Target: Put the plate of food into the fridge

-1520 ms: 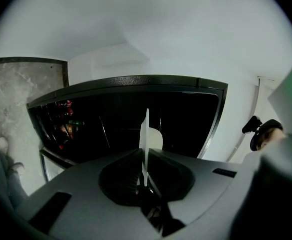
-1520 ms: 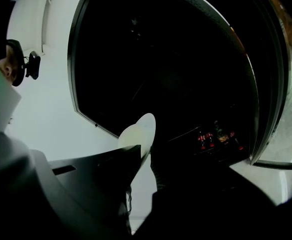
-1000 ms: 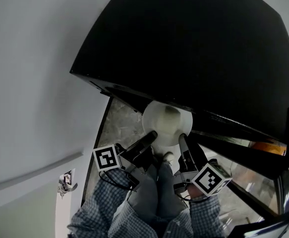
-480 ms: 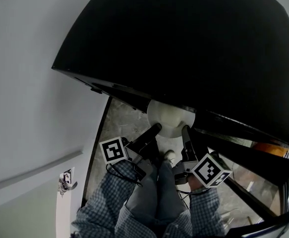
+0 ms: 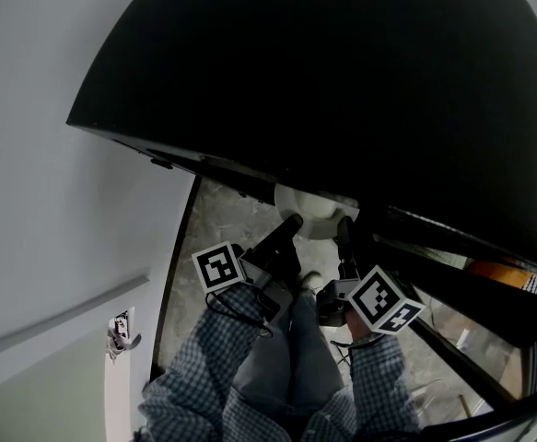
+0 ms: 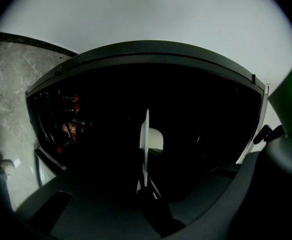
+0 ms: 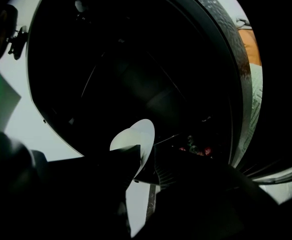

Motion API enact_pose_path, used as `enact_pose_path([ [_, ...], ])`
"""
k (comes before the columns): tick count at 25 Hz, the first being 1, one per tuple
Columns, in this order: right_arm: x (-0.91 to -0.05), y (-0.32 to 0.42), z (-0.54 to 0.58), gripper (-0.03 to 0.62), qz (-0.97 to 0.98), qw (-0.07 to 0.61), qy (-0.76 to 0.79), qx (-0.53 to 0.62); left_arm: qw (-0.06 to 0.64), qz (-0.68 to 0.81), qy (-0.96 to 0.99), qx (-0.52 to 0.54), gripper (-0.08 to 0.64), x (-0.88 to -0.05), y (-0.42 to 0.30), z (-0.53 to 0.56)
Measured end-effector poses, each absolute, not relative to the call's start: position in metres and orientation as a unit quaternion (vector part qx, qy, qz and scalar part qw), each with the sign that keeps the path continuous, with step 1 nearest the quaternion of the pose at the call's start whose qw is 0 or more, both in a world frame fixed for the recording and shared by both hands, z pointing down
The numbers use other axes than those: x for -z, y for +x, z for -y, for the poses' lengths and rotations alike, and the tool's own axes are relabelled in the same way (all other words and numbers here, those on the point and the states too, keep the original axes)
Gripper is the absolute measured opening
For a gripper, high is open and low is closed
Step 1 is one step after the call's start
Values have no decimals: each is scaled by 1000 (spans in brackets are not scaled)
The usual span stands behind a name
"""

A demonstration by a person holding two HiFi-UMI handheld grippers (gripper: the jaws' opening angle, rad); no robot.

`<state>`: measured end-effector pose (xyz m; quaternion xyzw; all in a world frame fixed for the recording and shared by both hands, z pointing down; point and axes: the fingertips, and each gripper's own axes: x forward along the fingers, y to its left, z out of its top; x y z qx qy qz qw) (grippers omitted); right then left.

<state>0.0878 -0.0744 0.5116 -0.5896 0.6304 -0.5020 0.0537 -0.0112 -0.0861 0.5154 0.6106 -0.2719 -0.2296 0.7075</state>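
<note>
A white plate (image 5: 307,215) is held between both grippers and goes in under the top edge of the black fridge (image 5: 342,81), which hides most of it. My left gripper (image 5: 292,223) is shut on the plate's left rim and my right gripper (image 5: 344,228) on its right rim. In the left gripper view the plate (image 6: 145,146) shows edge-on against the dark fridge inside, with the left gripper (image 6: 146,188) clamped on its near rim. In the right gripper view the plate (image 7: 139,134) rises from the shut right gripper (image 7: 138,160). Any food on the plate is hidden.
Small red and dark items (image 6: 68,118) sit on a shelf at the fridge's side, and the same items (image 7: 196,147) show in the right gripper view. Grey marbled floor (image 5: 220,226) lies below, a white wall (image 5: 56,201) at left. The person's legs (image 5: 291,362) stand close to the fridge.
Both grippers have carried the plate forward into the fridge. Less of the plate shows under the fridge's top edge than one second ago.
</note>
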Motion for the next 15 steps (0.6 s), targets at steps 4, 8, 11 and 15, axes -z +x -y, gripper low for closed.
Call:
enact_pose_path([
  [4, -515, 89, 71, 69, -625, 53, -590, 509, 704, 274, 617, 220, 29, -517, -9, 89],
  [8, -513, 87, 66, 89, -643, 29, -587, 490, 703, 276, 618, 219, 29, -518, -7, 93],
  [11, -509, 86, 64, 89, -659, 10, -587, 470, 703, 275, 617, 221, 29, -519, -3, 99],
  [15, -507, 87, 60, 89, -676, -26, -591, 439, 705, 276, 616, 221, 29, -523, 1, 104],
])
